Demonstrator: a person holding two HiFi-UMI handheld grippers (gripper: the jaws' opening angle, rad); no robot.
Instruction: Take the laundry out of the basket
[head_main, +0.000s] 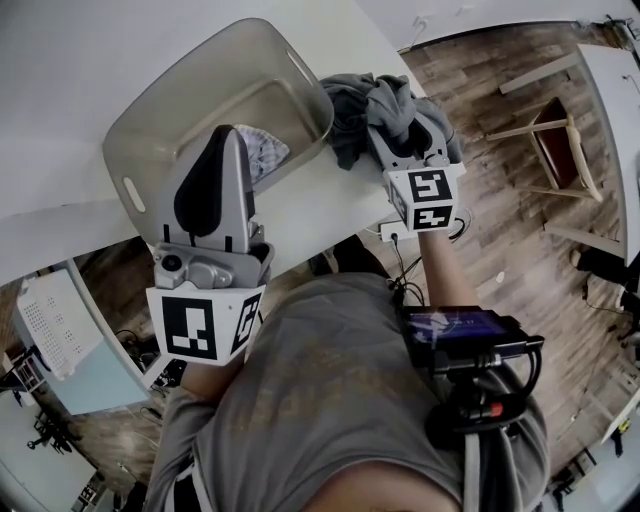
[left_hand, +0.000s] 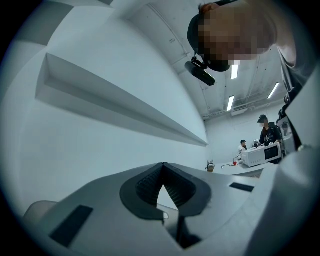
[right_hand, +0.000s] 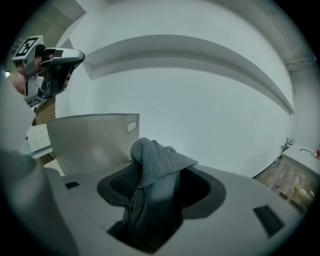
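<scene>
A wooden chair (head_main: 560, 150) with a red seat stands on the plank floor (head_main: 500, 240), well apart from the white surface (head_main: 60, 80). Across the room a person (left_hand: 269, 134) in a dark cap stands behind a white microwave (left_hand: 261, 155), under lit strip lights (left_hand: 230, 103).

Dark grey garment (head_main: 375, 105), pale beige basket (head_main: 200, 88), light checked cloth (head_main: 264, 154), white table (head_main: 60, 60), brown wood-grain floor (head_main: 505, 235)

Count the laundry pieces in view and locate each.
2: a dark grey garment at the right gripper, beside the basket; a pale cloth inside it. Others may be hidden.
</scene>
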